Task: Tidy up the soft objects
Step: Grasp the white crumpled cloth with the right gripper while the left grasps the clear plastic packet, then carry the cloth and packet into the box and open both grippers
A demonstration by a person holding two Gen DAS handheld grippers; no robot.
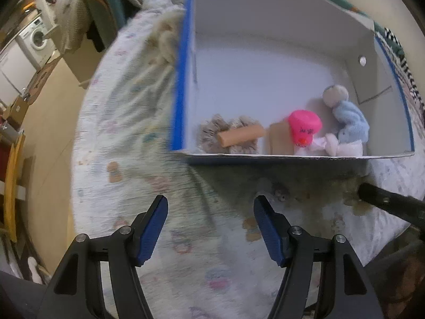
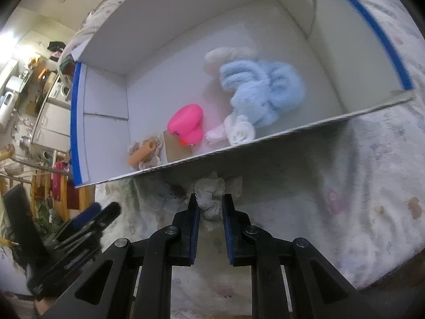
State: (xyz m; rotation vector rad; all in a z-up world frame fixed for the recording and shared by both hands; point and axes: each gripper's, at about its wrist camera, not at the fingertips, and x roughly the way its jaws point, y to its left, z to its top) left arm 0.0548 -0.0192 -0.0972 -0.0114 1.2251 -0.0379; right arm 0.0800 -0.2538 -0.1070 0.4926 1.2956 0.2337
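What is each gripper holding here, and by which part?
The right gripper pinches a grey fabric scrunchie by its near edge, just outside the box. The left gripper is open, holding nothing.

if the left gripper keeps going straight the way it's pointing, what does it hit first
Most likely the patterned bedspread. The left gripper is open and empty, angled down at bare fabric short of the white box. Nothing lies between its fingers, though depth is hard to judge.

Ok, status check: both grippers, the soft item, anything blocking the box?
Left gripper open, empty, over the bedspread. Right gripper shut on grey soft toy, just outside the box. Near wall between toy and box floor.
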